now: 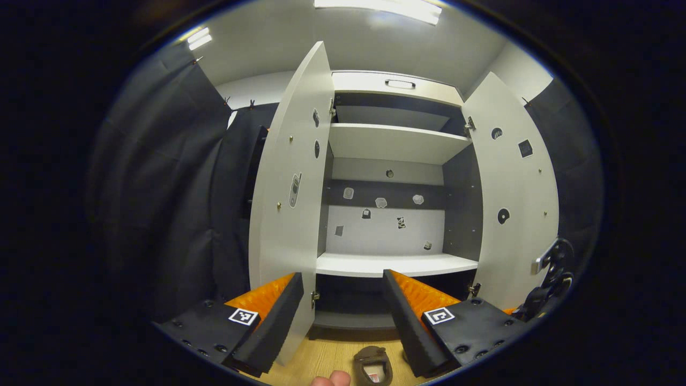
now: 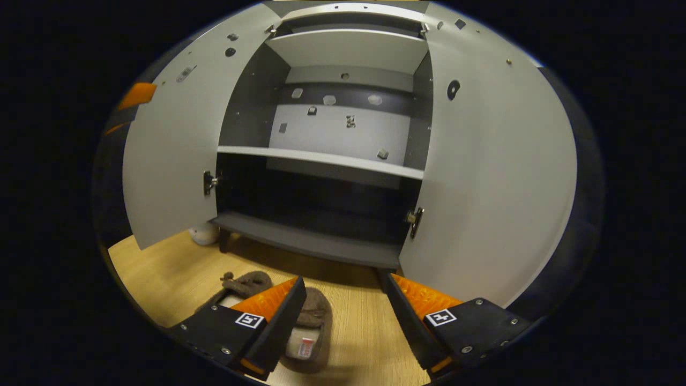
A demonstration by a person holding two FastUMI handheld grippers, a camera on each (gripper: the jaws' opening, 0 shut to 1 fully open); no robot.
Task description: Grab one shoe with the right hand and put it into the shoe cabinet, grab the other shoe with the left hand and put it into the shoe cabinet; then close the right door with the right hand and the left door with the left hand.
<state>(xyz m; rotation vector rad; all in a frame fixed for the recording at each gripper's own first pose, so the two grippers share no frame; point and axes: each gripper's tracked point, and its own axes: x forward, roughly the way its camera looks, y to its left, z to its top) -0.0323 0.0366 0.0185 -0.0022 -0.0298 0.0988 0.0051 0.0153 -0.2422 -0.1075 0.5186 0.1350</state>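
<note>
Two brown slippers lie on the wooden floor in front of the open shoe cabinet (image 2: 316,155). In the right gripper view one slipper (image 2: 316,321) sits just below and between my fingers, partly under the left finger, and the other slipper (image 2: 244,285) lies to its left. My right gripper (image 2: 343,280) is open above the floor and holds nothing. In the left gripper view my left gripper (image 1: 343,279) is open and empty, facing the middle shelf (image 1: 396,264), with one slipper (image 1: 372,367) on the floor below it. Both doors stand wide open.
The left door (image 1: 289,187) and right door (image 1: 514,198) flank the opening. The dark bottom shelf (image 2: 305,238) sits low above the floor. A white round object (image 2: 203,234) rests by the cabinet's left foot. The right gripper (image 1: 552,276) and a fingertip (image 1: 329,379) show at the edges.
</note>
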